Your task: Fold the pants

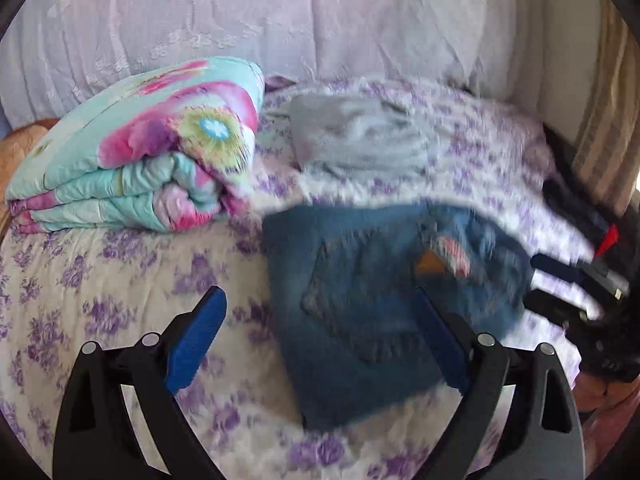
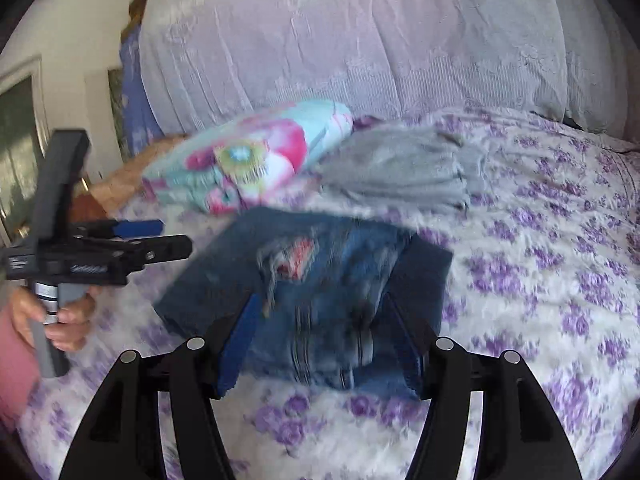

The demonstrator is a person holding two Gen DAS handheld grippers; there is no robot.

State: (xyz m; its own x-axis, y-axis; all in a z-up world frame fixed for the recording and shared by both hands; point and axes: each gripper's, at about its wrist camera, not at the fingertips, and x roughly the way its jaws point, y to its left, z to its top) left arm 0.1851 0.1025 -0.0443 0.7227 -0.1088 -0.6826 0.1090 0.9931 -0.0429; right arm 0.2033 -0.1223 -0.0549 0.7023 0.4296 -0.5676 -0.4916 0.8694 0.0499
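Note:
The blue jeans [image 1: 360, 288] lie folded into a compact stack on the floral bedsheet [image 1: 100, 280], with a back pocket facing up; they also show in the right wrist view [image 2: 320, 292], with a ripped patch on top. My left gripper [image 1: 320, 312] is open and empty, hovering over the stack's left edge; it also shows in the right wrist view [image 2: 160, 236], to the left of the jeans. My right gripper [image 2: 320, 320] is open and empty just above the near side of the jeans; in the left wrist view it [image 1: 548, 280] sits at the jeans' right edge.
A folded floral quilt [image 1: 136, 160] lies at the back left of the bed. A folded grey garment [image 1: 360, 136] lies behind the jeans. Large white covered pillows [image 1: 280, 20] line the headboard. The bed's edge and a striped curtain [image 1: 608, 120] are at the right.

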